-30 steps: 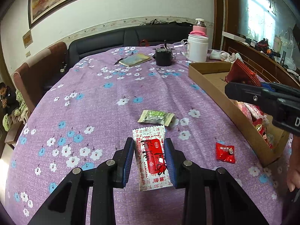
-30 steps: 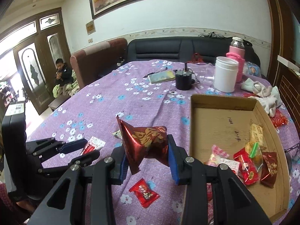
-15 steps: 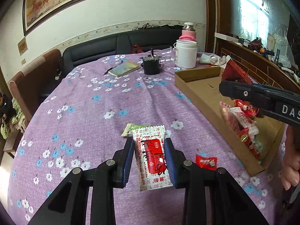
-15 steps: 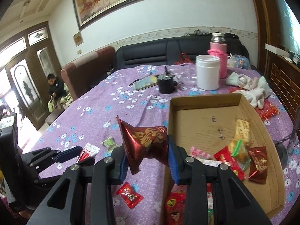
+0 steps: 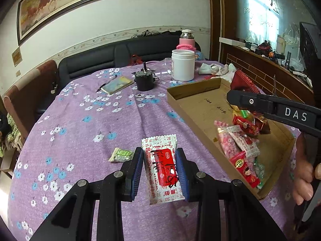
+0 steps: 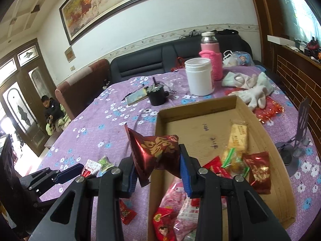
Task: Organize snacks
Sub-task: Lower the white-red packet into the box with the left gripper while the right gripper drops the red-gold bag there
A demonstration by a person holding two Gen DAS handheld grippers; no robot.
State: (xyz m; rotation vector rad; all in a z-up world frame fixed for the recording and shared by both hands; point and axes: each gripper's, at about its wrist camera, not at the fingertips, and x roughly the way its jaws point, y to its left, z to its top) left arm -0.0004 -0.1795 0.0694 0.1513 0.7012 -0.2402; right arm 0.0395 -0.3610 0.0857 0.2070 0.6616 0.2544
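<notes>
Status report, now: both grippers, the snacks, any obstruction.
Left gripper shut on white-and-red packet. Right gripper shut on dark red bag, at cardboard tray edge. Nothing blocking the tray.

We cannot read the small print on the white-and-red sachet [image 5: 161, 166]. The cardboard tray [image 6: 258, 124] runs behind the fingers [image 6: 185, 172], hiding some packets, and the small red packet [image 6: 126, 213] on the desk [image 6: 90, 128] is half covered.

A white jar [image 6: 199, 76] stands before a pink flask [image 6: 211, 60]. A black pot [image 6: 157, 95] is beside a notebook [image 6: 137, 97]. White cloths [image 6: 249, 87] lie near.
</notes>
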